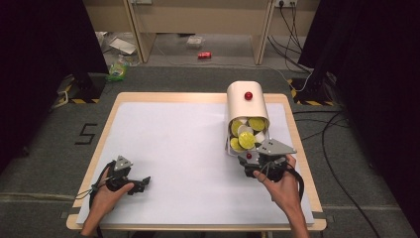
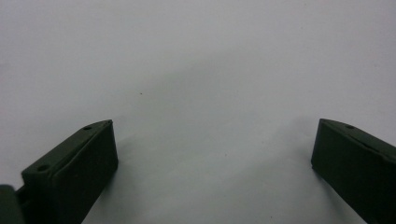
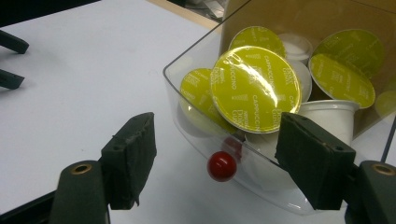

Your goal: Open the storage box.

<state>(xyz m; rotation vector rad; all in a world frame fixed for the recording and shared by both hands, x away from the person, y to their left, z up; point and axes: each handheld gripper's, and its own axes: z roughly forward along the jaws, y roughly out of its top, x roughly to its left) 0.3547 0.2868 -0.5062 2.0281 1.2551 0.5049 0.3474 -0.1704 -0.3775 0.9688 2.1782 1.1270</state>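
We centre the released right claw (image 3: 215, 163) on the drawer's red knob (image 3: 221, 166) before clenching; left claw (image 2: 212, 154) rests released.

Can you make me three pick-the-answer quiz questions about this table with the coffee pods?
1. Where is the drawer with the pods?
A. at the table's left edge
B. right in front of the right tool
C. on the floor

2. What colour is the knob on the drawer's clear front?
A. red
B. blue
C. green

3. How is the left tool?
A. shut on a pod
B. shut on the knob
C. open, with bare table between its jaws

Answers:
1 B, the right tool's jaws stand either side of the drawer front.
2 A, it shines red in the right gripper view.
3 C, the left gripper view shows wide jaws and nothing between them.
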